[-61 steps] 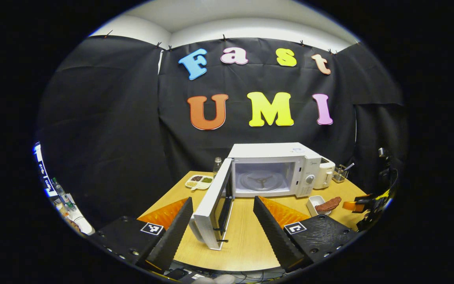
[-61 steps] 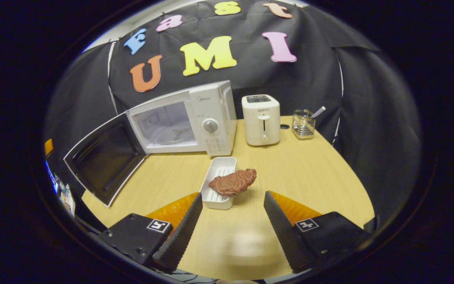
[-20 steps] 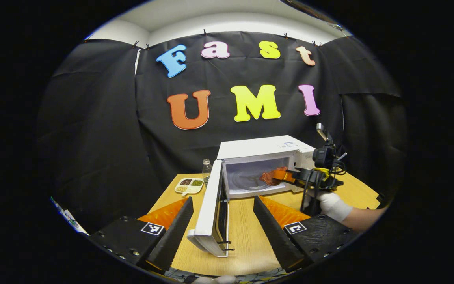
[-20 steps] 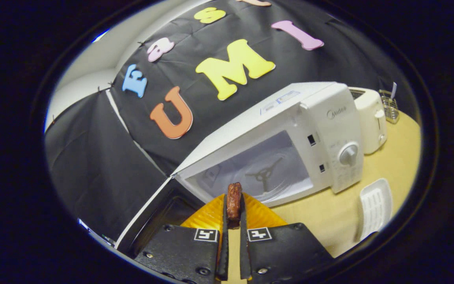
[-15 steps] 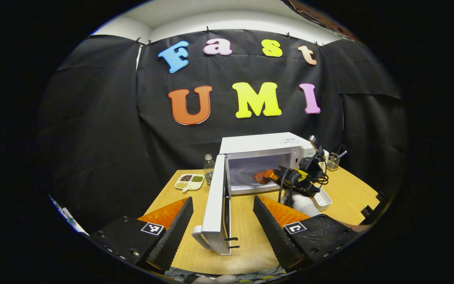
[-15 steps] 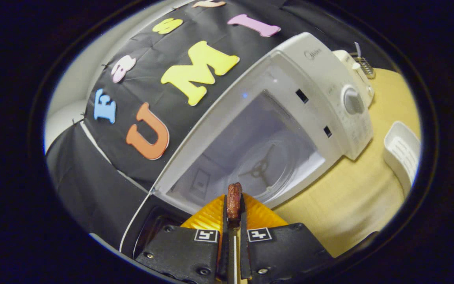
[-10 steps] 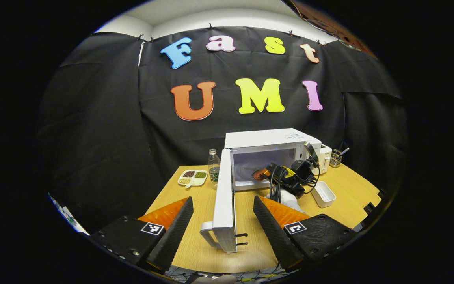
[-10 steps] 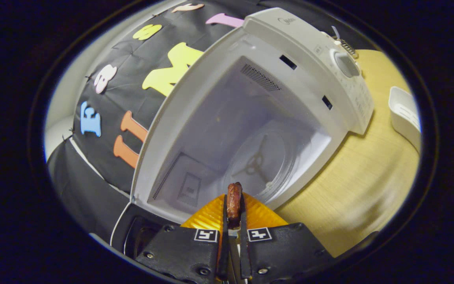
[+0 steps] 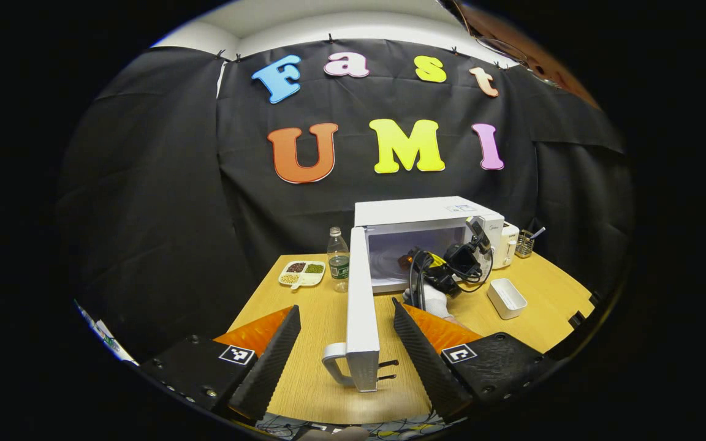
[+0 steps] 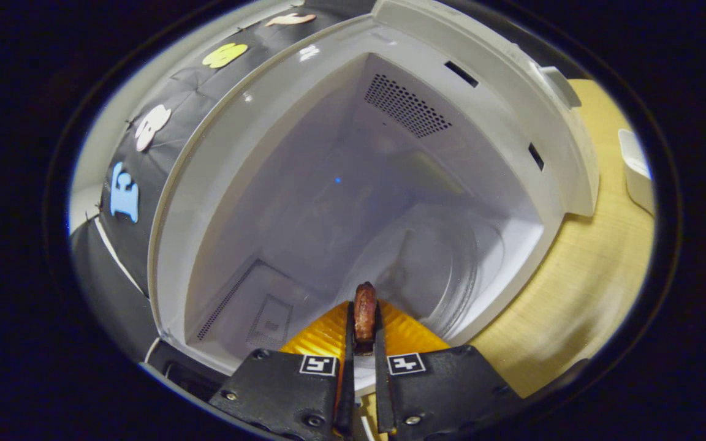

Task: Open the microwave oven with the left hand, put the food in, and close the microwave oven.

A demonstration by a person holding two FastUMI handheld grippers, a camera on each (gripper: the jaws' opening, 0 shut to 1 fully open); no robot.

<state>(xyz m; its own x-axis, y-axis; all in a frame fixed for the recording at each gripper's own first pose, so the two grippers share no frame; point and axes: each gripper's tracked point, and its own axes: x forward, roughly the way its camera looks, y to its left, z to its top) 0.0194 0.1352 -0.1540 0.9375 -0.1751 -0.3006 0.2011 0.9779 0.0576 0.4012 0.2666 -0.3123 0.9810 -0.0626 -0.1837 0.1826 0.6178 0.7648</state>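
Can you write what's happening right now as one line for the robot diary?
stage: inserting food | right gripper: shut on meat piece, at microwave oven cavity | door: open | left gripper: open, idle

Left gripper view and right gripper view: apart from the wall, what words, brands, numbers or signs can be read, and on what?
No text is readable.
Microwave: sticker on top and mark on the front, too small to read.
Bottle: label too small to read.
Left gripper and right gripper: square black-and-white pattern markers, no words.
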